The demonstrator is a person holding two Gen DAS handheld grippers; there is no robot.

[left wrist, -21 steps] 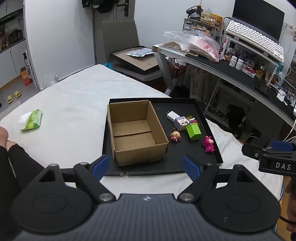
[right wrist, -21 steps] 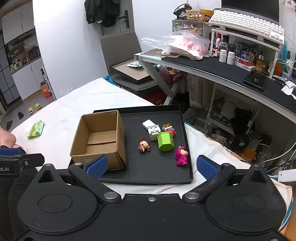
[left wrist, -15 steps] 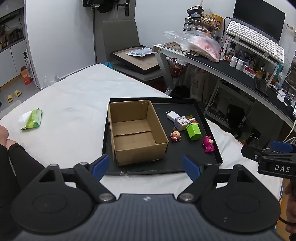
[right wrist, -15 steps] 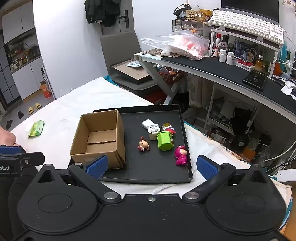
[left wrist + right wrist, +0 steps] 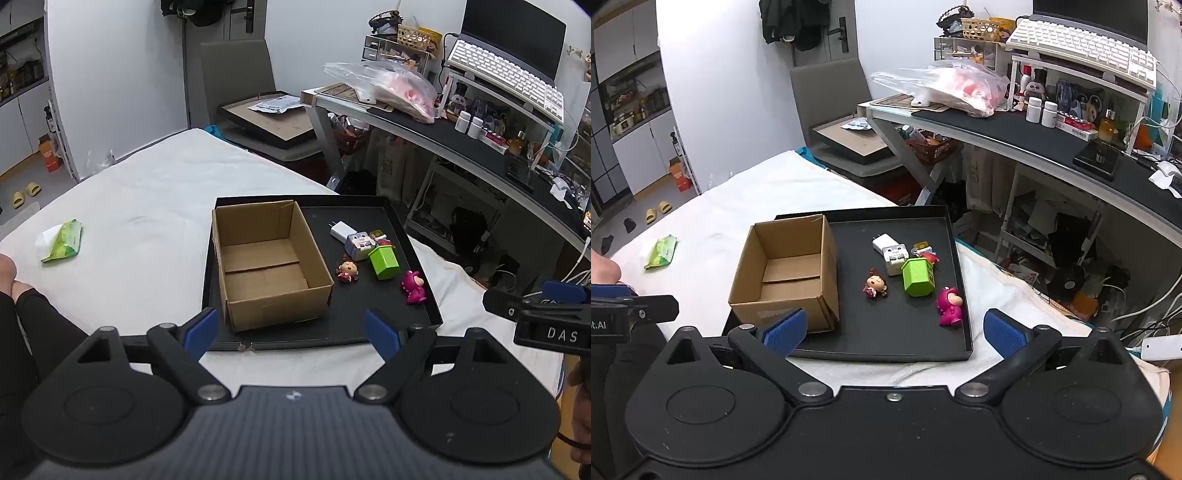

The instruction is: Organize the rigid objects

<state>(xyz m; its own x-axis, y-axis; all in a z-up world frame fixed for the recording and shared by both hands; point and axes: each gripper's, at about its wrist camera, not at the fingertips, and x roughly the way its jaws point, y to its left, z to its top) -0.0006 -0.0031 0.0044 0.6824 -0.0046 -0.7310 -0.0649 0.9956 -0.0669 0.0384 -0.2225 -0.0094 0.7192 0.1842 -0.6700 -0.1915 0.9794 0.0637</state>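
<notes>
**Both tongs spread wide over the tray of toys**

From the left wrist camera, the left gripper (image 5: 291, 334) hangs short of the near edge of the black tray (image 5: 417, 254), its blue pads (image 5: 201, 332) spread wide with nothing between them. On the tray's left half stands an open cardboard box (image 5: 271, 264). To its right lie a white charger (image 5: 341, 230), a small robot figure (image 5: 358, 245), a green block (image 5: 384, 262), a red-haired doll (image 5: 347, 271) and a pink bear figure (image 5: 413, 286). The right gripper (image 5: 546, 317) shows at the right edge. A green packet (image 5: 62, 242) lies well apart on the white sheet (image 5: 147, 206).

From the right wrist camera, the right gripper (image 5: 892, 332) is likewise spread and holds nothing, its left pad (image 5: 785, 330) in front of the box's (image 5: 786, 273) near corner. The doll (image 5: 875, 284), green block (image 5: 916, 277) and pink bear (image 5: 949, 304) lie loose on the tray (image 5: 882, 336), right of the box.
</notes>
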